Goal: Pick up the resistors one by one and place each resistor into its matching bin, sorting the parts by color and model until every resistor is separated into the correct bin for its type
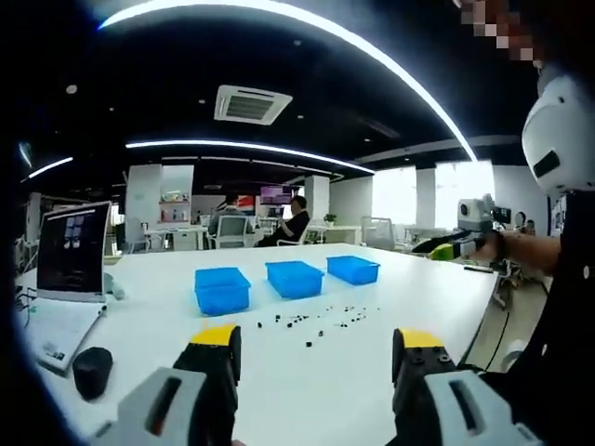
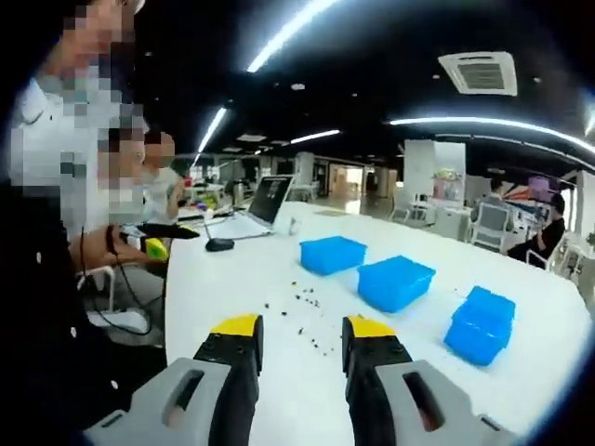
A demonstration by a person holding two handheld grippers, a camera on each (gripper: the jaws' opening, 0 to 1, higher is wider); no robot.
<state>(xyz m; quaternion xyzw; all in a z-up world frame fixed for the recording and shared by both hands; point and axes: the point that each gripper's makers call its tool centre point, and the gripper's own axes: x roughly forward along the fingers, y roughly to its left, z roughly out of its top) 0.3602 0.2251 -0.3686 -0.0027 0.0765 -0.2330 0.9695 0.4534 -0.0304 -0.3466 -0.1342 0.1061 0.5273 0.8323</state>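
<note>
Hovering open-jawed over the white table, left gripper and right gripper empty, needing one lone resistor from the resistors scattered before three blue bins.

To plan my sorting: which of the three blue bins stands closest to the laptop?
The blue bin at the left end of the row in the left gripper view; the other two stand farther from the laptop.
</note>
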